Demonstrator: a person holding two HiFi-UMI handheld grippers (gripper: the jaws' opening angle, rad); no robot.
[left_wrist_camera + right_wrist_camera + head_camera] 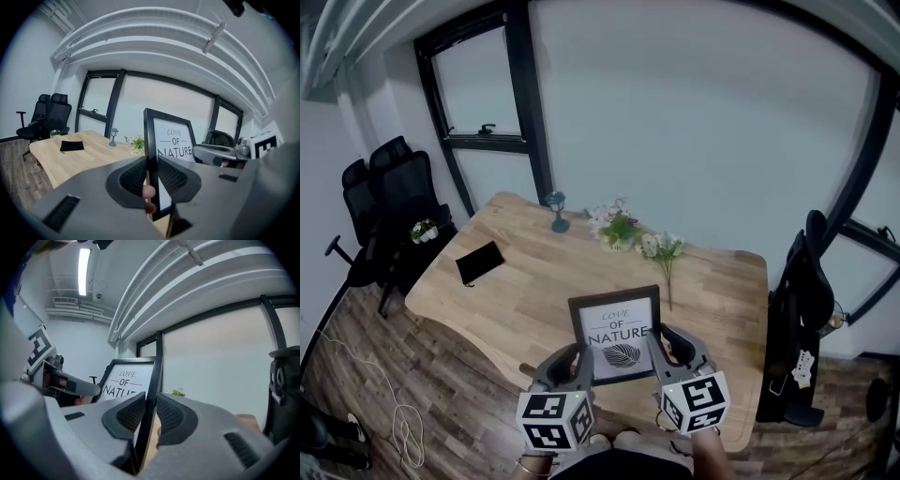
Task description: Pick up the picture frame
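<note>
I hold the black rectangular picture frame [616, 336] upright at lower centre, over the wooden counter [516, 291]; left tongs [578, 354] and right tongs [663, 339] each pinch one side edge, probably to keep it level

The left gripper [579, 353] and right gripper [657, 335] are matching moulded grey housings with curved jaws faced by black ribbed pads [132, 177], each carrying a white cube [555, 420] printed with black square markers, while a thin band, possibly a bracelet [532, 461], adjoins a dark garment [619, 465].
</note>
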